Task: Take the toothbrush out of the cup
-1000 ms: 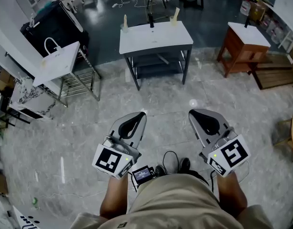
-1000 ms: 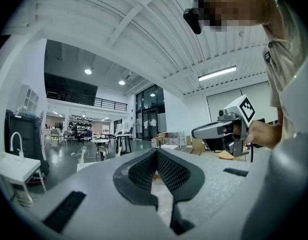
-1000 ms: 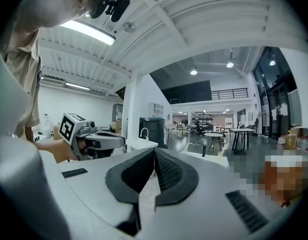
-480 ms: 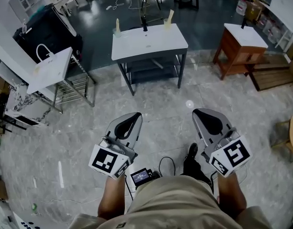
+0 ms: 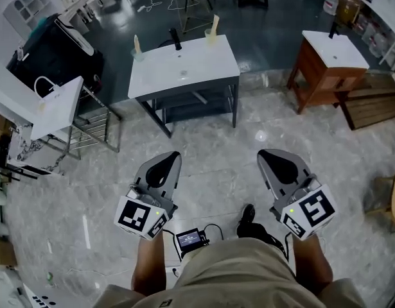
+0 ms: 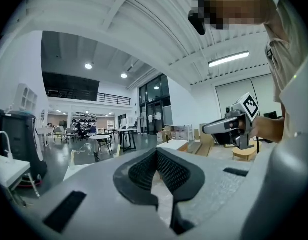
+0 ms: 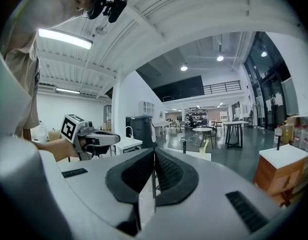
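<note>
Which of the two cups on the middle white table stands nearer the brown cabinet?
The cup right of the black tap; the other cup stands left of it.

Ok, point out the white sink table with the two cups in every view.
Head view: white sink table at top centre.
Left gripper view: white sink table low on the left.
Right gripper view: white sink table just right of centre.
Shared landmark: black tap at the table's far edge.
</note>
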### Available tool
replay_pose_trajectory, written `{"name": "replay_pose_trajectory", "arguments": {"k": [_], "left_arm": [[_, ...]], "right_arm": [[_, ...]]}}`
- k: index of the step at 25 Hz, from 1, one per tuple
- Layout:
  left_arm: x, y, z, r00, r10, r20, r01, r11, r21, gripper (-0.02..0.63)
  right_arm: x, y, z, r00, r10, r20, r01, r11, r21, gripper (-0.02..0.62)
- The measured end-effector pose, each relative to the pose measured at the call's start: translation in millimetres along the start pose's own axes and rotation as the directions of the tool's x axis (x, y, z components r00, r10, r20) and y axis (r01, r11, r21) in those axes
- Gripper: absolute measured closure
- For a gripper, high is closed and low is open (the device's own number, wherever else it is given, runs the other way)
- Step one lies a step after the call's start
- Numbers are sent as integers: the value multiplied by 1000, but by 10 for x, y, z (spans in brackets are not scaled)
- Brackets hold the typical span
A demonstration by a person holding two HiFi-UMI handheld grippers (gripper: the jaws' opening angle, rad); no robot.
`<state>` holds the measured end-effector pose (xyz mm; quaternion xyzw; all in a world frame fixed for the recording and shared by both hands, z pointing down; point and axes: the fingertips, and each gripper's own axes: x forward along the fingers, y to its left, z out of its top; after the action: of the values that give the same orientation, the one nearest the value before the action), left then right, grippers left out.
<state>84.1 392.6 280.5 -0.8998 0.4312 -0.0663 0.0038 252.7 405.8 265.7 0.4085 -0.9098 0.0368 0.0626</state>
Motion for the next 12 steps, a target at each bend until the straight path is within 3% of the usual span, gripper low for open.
{"name": "replay_pose_trajectory", "arguments": {"k": [5,12], "left_arm": [[878,5,145,998,55,-21,-55,998,8,600],[1446,17,419,994,108,-18,-108,994,35,600]], "right_arm": [[41,-928,50,999,35,11,-35,999,19,589],[-33,-1682,112,999,32,38,-34,999,38,589]]}}
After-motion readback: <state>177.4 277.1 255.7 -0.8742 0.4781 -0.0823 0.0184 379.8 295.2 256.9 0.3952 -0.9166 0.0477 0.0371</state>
